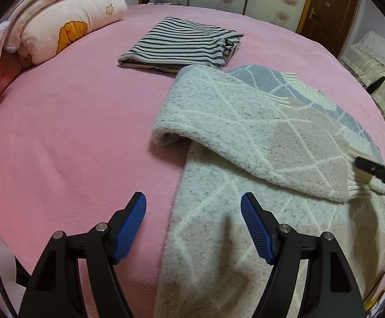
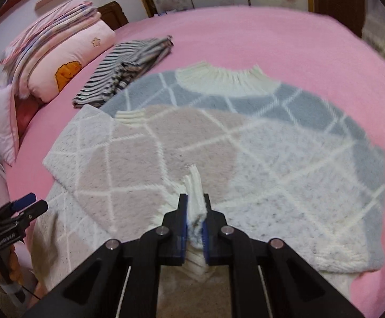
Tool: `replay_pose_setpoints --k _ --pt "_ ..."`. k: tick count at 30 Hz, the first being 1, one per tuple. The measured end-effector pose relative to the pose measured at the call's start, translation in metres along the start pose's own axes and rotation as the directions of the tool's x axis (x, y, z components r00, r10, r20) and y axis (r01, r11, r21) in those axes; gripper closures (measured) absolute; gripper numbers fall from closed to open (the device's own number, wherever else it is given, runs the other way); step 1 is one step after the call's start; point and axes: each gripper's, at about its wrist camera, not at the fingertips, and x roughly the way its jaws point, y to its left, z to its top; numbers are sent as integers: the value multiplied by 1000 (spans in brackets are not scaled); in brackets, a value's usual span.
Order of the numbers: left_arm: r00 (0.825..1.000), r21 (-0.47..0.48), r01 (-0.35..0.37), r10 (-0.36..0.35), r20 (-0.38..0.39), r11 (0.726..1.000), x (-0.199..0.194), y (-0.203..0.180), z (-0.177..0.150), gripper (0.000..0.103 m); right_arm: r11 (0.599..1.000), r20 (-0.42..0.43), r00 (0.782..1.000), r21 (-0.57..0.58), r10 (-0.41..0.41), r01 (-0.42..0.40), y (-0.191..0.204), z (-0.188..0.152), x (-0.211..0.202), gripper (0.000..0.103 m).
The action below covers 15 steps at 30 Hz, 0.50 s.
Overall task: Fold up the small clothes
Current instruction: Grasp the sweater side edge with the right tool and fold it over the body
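Your right gripper (image 2: pixel 195 209) is clamped on the ribbed cream cuff (image 2: pixel 193 185) of the fuzzy diamond-check sweater (image 2: pixel 245 137), which lies flat on the pink bed sheet (image 2: pixel 245 34), collar at twelve o'clock. Your left gripper (image 1: pixel 193 209) stands wide and empty over the sweater's hem edge at six o'clock. Expect the knit to be soft, thick and limp: it will likely sag and drag, not slip. The ribbed cuffs and hem look like the firmest places to grip. A folded striped garment (image 2: pixel 123 71) sits at ten o'clock, beside the plush pillow (image 2: pixel 67 61).
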Motion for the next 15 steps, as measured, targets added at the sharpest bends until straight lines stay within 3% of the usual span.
replay_pose_setpoints --k 6,12,15 --pt "1000 -86 22 -21 2 996 8 19 7 30 993 158 987 -113 7 12 37 37 -60 95" --pt "998 -179 54 -56 -7 982 30 31 20 30 973 324 946 -225 21 55 79 106 -119 96" --pt "997 -212 68 -72 -10 975 42 31 30 30 966 350 937 -249 20 73 94 129 -124 96"
